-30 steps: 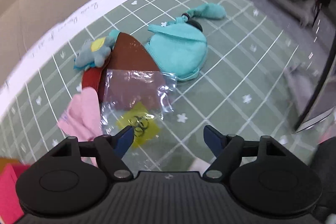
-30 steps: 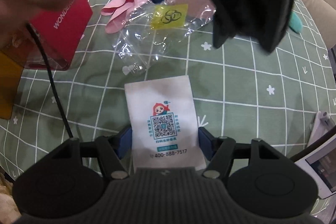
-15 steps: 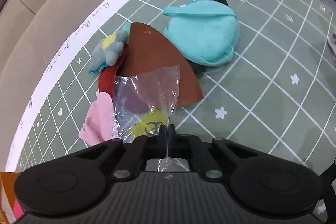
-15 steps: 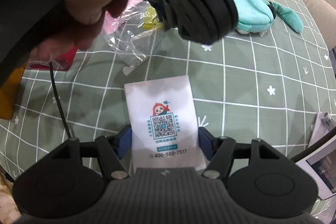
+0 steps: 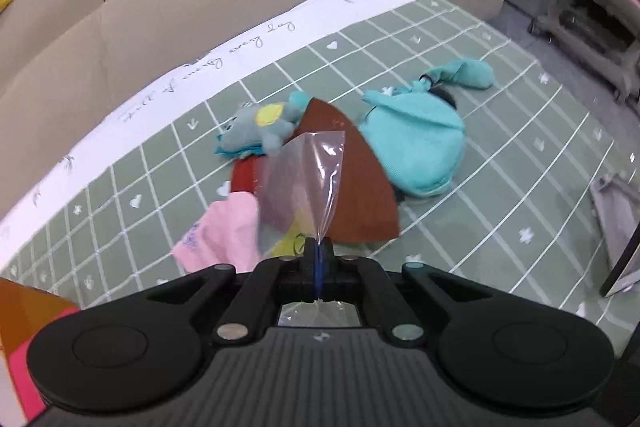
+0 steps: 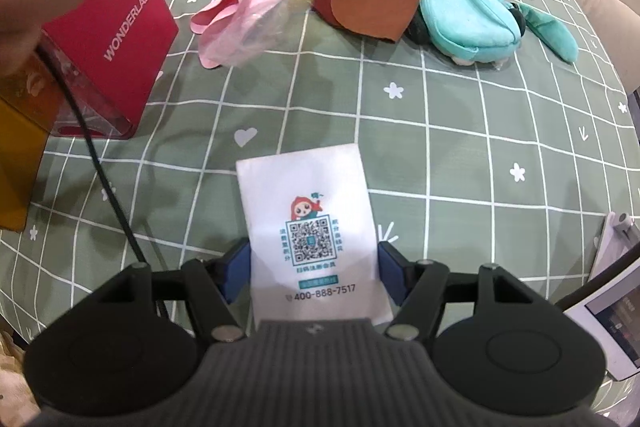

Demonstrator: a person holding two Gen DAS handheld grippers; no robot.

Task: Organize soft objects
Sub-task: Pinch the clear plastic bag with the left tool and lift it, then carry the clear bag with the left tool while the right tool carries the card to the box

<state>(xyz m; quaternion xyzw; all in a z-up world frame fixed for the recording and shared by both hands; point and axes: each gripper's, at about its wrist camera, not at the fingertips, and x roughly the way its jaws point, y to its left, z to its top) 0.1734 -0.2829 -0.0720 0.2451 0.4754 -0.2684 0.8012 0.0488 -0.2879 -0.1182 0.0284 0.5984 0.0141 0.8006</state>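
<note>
Your left gripper point(image 5: 318, 259) has its jaws clamped on the clear crinkly plastic bag point(image 5: 308, 179), lifted above the green checked tabletop point(image 5: 500, 155), while your right gripper point(image 6: 314, 267), jaws apart, straddles the white printed packet point(image 6: 310, 223); next, carry the bag clear without tearing it.

Left gripper point(image 5: 318, 259): fingers point(image 5: 310, 259) closed, pinching an edge of the clear plastic bag point(image 5: 308, 179)
Bag: lifted, hanging in front of the brown felt piece point(image 5: 360, 195)
Pink cloth point(image 5: 224, 235): left of bag
Teal plush point(image 5: 416, 143): right, on green grid surface point(image 5: 500, 155)
</note>
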